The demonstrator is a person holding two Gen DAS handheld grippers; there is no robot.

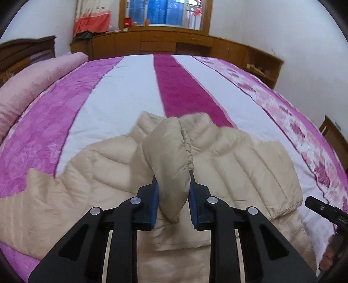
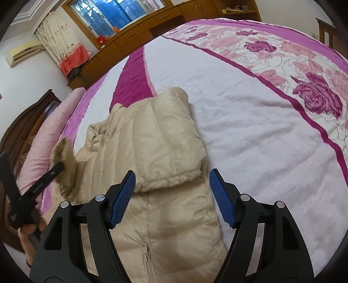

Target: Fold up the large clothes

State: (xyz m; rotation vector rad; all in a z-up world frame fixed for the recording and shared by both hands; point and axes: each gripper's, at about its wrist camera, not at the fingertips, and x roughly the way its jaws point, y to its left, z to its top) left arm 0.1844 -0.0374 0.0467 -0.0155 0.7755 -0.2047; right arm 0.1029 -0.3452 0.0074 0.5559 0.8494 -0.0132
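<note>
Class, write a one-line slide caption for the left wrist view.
Left gripper shut on the beige puffer jacket's sleeve cuff, lifted above the jacket on the striped bedspread.

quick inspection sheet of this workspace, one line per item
surface: bedspread, pink, white and magenta stripes with a rose border
job's things: beige puffer jacket lying on the bedspread, right sleeve folded over the front, left sleeve cuff lifted
clutter: rolled pink blanket at the bed's edge
grippers: left gripper shut on the cuff; right gripper open above the folded sleeve
cables: nothing seen
surroundings: wooden cabinets, window, curtain, air conditioner
</note>
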